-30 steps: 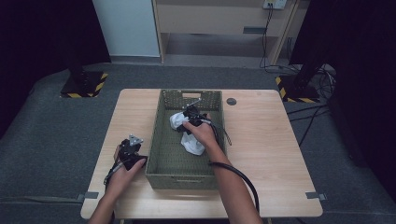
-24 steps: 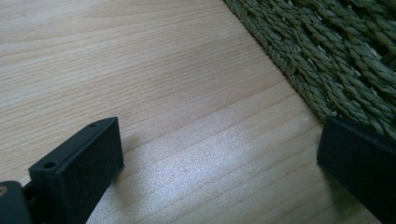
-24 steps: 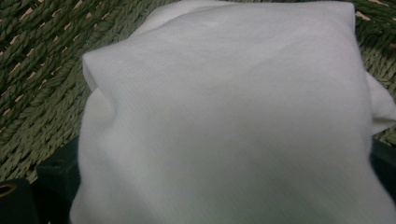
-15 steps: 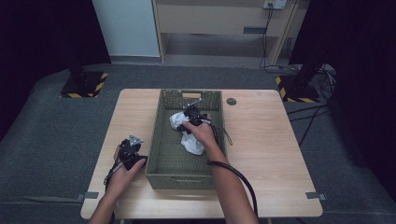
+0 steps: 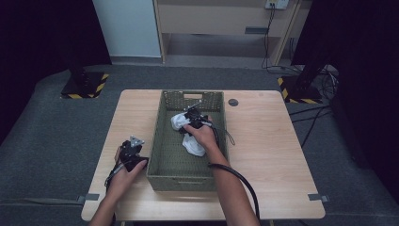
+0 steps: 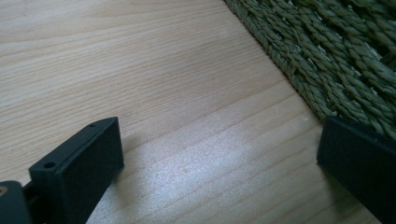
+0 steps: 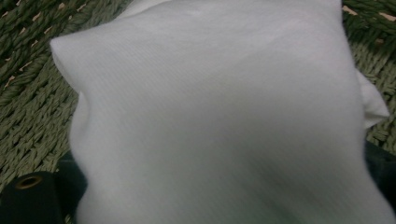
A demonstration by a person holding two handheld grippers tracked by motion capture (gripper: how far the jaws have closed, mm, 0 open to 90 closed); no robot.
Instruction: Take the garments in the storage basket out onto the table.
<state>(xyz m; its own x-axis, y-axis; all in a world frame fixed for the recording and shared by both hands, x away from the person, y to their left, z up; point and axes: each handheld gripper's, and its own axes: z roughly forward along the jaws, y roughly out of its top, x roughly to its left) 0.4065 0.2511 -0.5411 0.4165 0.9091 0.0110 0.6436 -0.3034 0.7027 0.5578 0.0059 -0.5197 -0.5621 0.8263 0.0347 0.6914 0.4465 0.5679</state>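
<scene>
A light wooden table stands on grey carpet, and a green woven basket sits at its middle. A crumpled white cloth lies inside the basket, toward its far right part. The right gripper reaches into the basket at the cloth; its jaws have just been closing with the cloth between them, though whether they pinch it cannot be told. The left gripper rests on the table just left of the basket, jaws spread wide over bare wood.
</scene>
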